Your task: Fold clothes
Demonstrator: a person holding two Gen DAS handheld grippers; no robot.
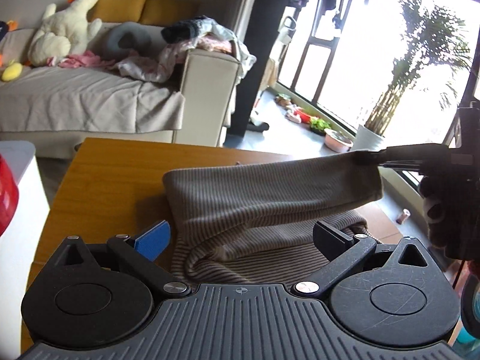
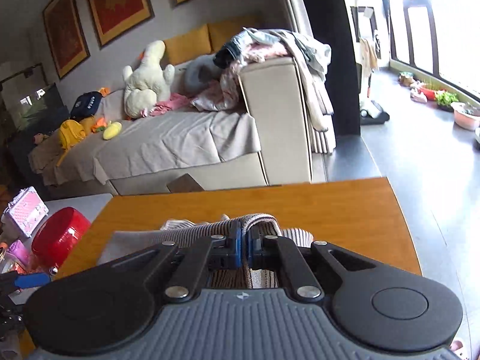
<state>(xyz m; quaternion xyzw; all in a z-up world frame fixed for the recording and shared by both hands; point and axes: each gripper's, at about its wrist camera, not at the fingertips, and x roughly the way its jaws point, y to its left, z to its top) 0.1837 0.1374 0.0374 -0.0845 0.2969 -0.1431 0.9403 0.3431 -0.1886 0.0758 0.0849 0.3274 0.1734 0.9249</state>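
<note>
A beige striped ribbed garment (image 1: 264, 198) lies bunched on the wooden table (image 1: 114, 174). My left gripper (image 1: 240, 237) is open, its fingers spread either side of the garment's near fold, low over the table. My right gripper (image 2: 244, 240) is shut on an edge of the garment (image 2: 258, 222) and holds it lifted. In the left wrist view the right gripper (image 1: 372, 156) shows at the right, pulling a stretch of fabric up and taut above the table.
A beige sofa (image 2: 279, 120) with plush toys and a pile of clothes (image 2: 270, 45) stands beyond the table. A red container (image 2: 60, 234) and a pink case (image 2: 25, 213) sit on a low white surface at the left. Potted plants (image 1: 372, 132) line the window.
</note>
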